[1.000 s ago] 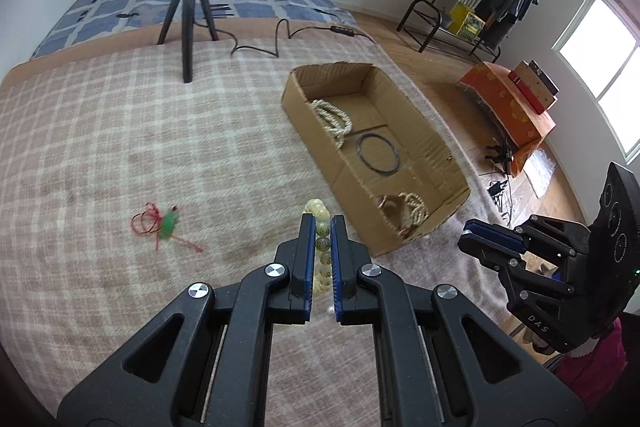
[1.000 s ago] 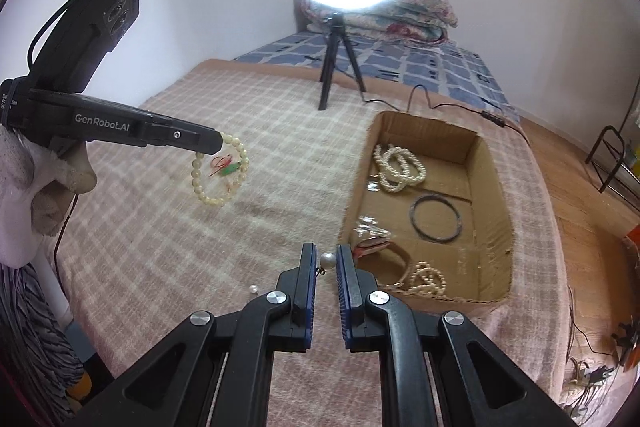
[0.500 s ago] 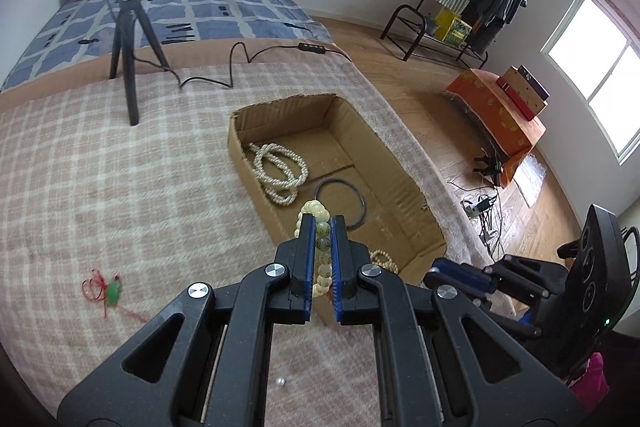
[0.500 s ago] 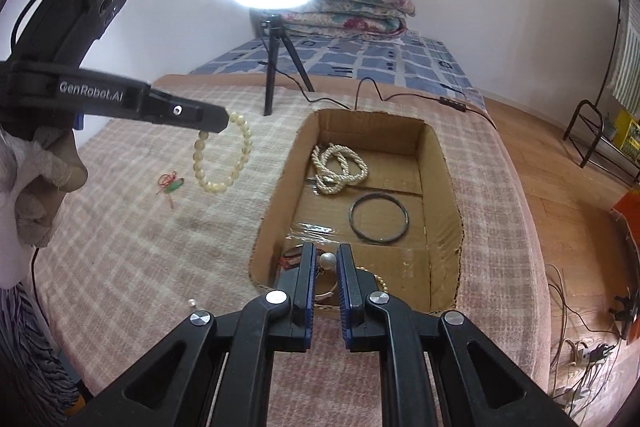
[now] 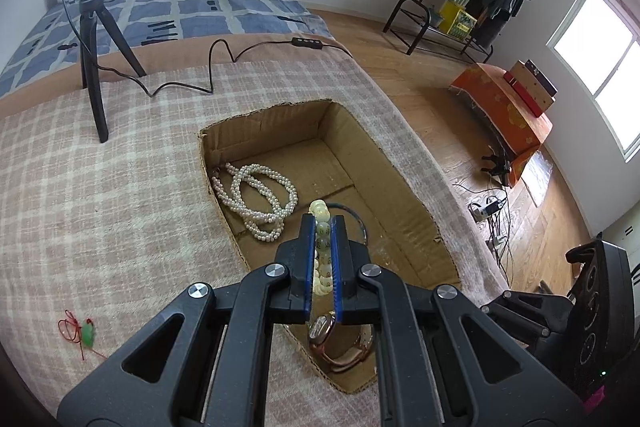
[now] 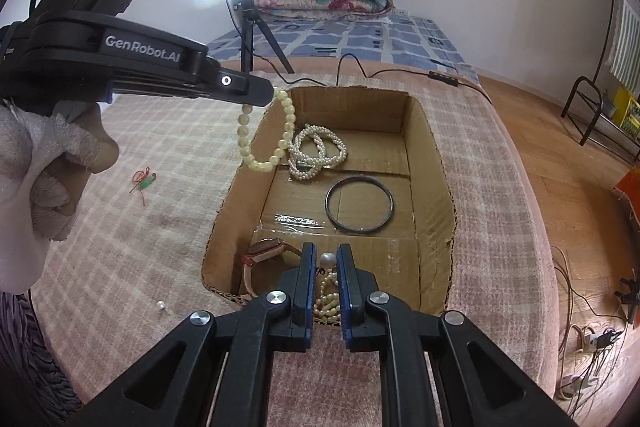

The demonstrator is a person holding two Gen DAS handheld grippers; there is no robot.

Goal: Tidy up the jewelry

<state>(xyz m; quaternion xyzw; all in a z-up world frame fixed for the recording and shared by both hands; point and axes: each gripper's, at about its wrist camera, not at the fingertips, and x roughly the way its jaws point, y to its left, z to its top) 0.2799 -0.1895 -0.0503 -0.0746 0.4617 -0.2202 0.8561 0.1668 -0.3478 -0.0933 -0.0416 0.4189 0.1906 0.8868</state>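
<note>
An open cardboard box (image 6: 434, 163) lies on the plaid blanket and shows in the left wrist view too (image 5: 404, 195). My left gripper (image 5: 322, 223) is shut on a pale beaded bracelet (image 6: 264, 131) and holds it hanging over the box's left rim. My right gripper (image 6: 324, 259) is shut on a pearl earring (image 6: 327, 259) over the box's near end. In the box lie a pearl necklace (image 6: 316, 151), a dark bangle (image 6: 359, 203), a pink watch (image 6: 260, 259) and a small bead bracelet (image 6: 326, 297).
A red and green cord charm (image 6: 143, 181) and a loose pearl (image 6: 161, 305) lie on the blanket left of the box. A ring light tripod (image 5: 94, 59) and its cable (image 5: 208, 67) stand behind. The bed edge drops to wooden floor on the right.
Both grippers have moved over the box: the left with the bracelet from the blanket to the box's left rim, the right with the pearl to the near end.
</note>
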